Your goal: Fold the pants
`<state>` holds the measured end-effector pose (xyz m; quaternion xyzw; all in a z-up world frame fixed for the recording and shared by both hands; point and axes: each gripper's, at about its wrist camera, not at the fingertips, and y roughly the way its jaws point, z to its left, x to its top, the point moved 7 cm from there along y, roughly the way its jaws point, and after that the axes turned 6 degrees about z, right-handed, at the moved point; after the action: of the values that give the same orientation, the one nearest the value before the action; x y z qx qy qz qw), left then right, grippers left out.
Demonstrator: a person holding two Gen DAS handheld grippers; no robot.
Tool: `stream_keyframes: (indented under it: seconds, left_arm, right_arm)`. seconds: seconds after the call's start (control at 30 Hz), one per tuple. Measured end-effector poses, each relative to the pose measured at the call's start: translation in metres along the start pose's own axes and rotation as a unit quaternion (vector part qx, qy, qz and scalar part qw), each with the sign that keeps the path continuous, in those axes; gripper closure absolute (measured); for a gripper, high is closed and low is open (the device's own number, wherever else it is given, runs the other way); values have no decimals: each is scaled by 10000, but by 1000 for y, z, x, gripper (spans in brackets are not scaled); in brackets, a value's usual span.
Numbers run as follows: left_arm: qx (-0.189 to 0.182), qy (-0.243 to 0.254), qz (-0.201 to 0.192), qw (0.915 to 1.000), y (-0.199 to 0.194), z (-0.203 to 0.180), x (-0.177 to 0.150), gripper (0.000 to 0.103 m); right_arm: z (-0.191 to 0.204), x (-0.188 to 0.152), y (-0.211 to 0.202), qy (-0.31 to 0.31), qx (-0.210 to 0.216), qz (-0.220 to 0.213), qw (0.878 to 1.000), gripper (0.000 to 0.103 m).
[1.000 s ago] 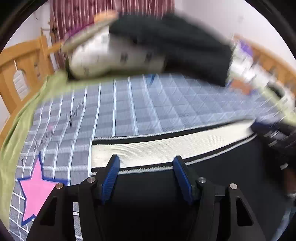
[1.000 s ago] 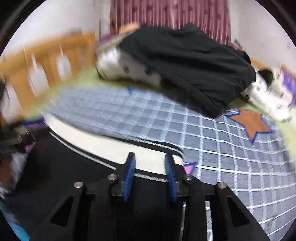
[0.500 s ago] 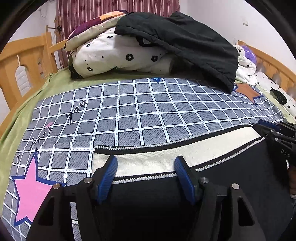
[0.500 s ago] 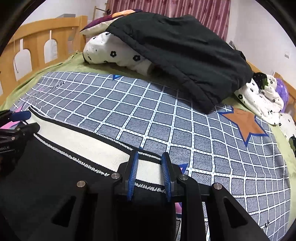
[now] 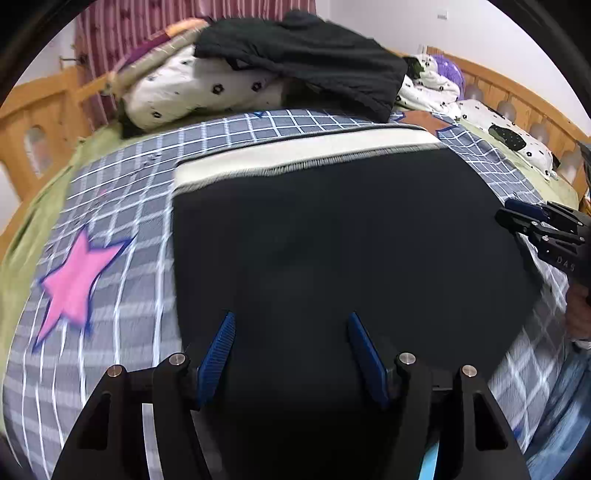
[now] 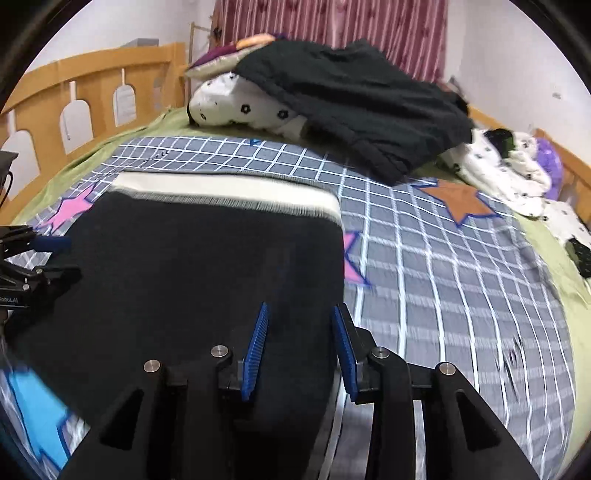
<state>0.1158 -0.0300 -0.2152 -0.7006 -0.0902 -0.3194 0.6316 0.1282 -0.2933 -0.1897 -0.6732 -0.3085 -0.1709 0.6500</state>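
Nearest the left wrist camera: left gripper [image 5: 291, 332], blue-padded fingers [image 5: 218, 354] spread wide apart, nothing between them, poised over the near part of the pants. Seen from the right wrist camera, the same gripper [image 6: 55, 258] enters at the left edge beside the fabric.

Nearest the right wrist camera: right gripper [image 6: 299, 332], blue pads parted with a clear gap, holding nothing, above the right-hand edge of the pants; in the left wrist view it [image 5: 517, 218] sits at the far right border of the garment, with part of the person's hand behind it.

Beyond the grippers: pants [image 5: 332, 240], black, lying flat on the bed, filling the middle of both views. Whether they are already doubled over cannot be told.

Far edge of the garment: waistband [image 5: 303, 151], cream-white with dark trim, running across the width; also visible [image 6: 225, 192] from the right wrist camera.

Under the pants: bedspread [image 5: 118, 295], grey with a white grid. Items printed on it: pink star [image 5: 74, 280] to the left of the pants; orange star [image 6: 461, 199] well to the right.

Further back: white quilt [image 6: 243, 103] with black flower print, bunched up. Black garment [image 6: 354, 99] draped over it.

At the rear: wooden bed rail [image 6: 92, 85], arched cut-outs; red-pink curtain [image 6: 332, 22] against the wall.
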Motion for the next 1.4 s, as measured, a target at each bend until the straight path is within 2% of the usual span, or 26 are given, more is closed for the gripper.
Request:
stream_keyframes:
  seconds: [0.1, 0.23, 0.33, 0.47, 0.53, 0.57, 0.6, 0.63, 0.67, 0.73, 0.77, 0.83, 0.9, 1.03, 1.13, 1.2, 1.27, 1.4]
  left_arm:
    - [-389, -228, -139, 9989, -30, 1, -32, 39]
    - [-356, -28, -25, 9994, -52, 7, -69, 38]
    - [118, 283, 146, 9994, -48, 9, -82, 38]
    - [808, 935, 206, 9921, -40, -1, -86, 37]
    - [1026, 1162, 150, 9878, -38, -8, -79, 49]
    - [1071, 1152, 81, 9875, -38, -11, -73, 69]
    - [1082, 900, -143, 9899, -45, -8, -65, 81]
    - [912, 607, -382, 9932, -55, -4, -60, 82]
    - [492, 13, -738, 9961, -71, 7, -54, 85]
    - [82, -741, -742, 9945, -72, 25, -56, 86]
    - [107, -967, -590, 9935, -61, 32, -63, 86]
    - [269, -899, -249, 9953, -39, 28, -79, 86]
    - [477, -713, -361, 9957, -39, 20, -87, 84]
    - [347, -822, -230, 9957, -52, 18, -93, 80]
    - [579, -778, -287, 9949, -68, 26, -100, 65]
    - [454, -879, -503, 9938, -84, 32, -103, 54]
    - [244, -1038, -639, 9922, -93, 36, -98, 48]
    - [257, -1084, -753, 9909, -90, 34, -60, 48]
  right_arm:
    - [1, -30, -15, 204, 199, 222, 9993, 67]
    - [1, -49, -27, 363, 253, 311, 9985, 67]
    - [6, -47, -37, 240, 160, 160, 9995, 66]
    - [7, -47, -37, 228, 154, 153, 9995, 66]
    - [6, -47, -36, 246, 138, 169, 9995, 66]
    - [6, -47, -35, 254, 151, 173, 9994, 66]
    - [6, -47, -35, 256, 153, 184, 9994, 65]
    - [5, -47, -34, 256, 139, 201, 9994, 65]
    - [5, -48, -33, 258, 126, 218, 9994, 65]
    - [4, -48, -32, 257, 118, 231, 9993, 65]
    - [3, -49, -33, 271, 120, 226, 9993, 63]
    - [2, -51, -32, 320, 189, 221, 9991, 59]
    - [3, -53, -29, 307, 202, 279, 9989, 59]
    - [3, -54, -28, 255, 243, 318, 9989, 59]
    - [-1, -50, -35, 255, 196, 158, 9994, 58]
    - [-6, -46, -42, 302, 110, -6, 9995, 55]
    - [-10, -42, -46, 393, 172, -119, 9990, 53]
    - [-5, -28, -42, 468, 268, -277, 9982, 53]
